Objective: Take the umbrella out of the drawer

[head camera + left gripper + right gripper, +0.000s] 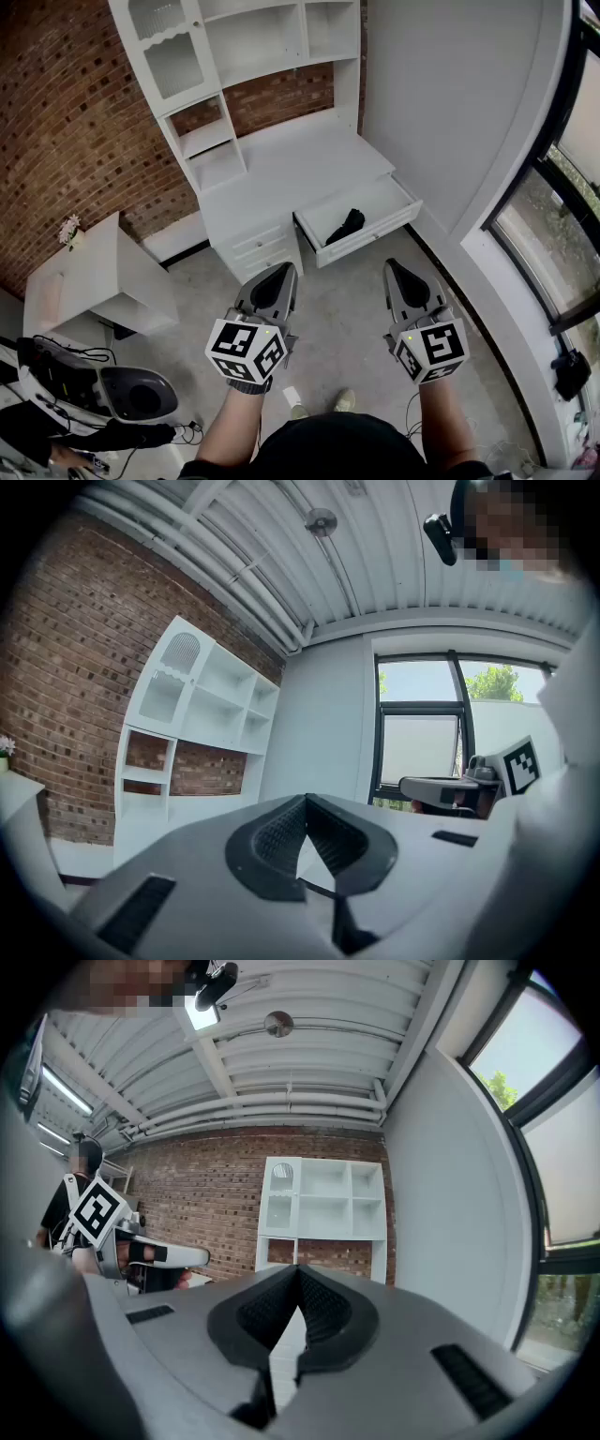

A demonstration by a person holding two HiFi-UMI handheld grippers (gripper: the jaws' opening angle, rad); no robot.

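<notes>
A black folded umbrella (345, 227) lies inside the open white drawer (375, 231) at the right of the white desk (291, 173). Both grippers hang level in front of me, well short of the drawer. My left gripper (284, 269) is shut and holds nothing; in the left gripper view its tips (306, 799) meet. My right gripper (392, 264) is also shut and empty, and its tips (298, 1269) meet in the right gripper view. The umbrella does not show in either gripper view.
A white shelf unit (234, 56) stands on the desk against a brick wall (66, 112). A small white table (94, 281) with flowers stands at the left, with a black device (136, 394) and cables on the floor. A window (562, 187) runs along the right.
</notes>
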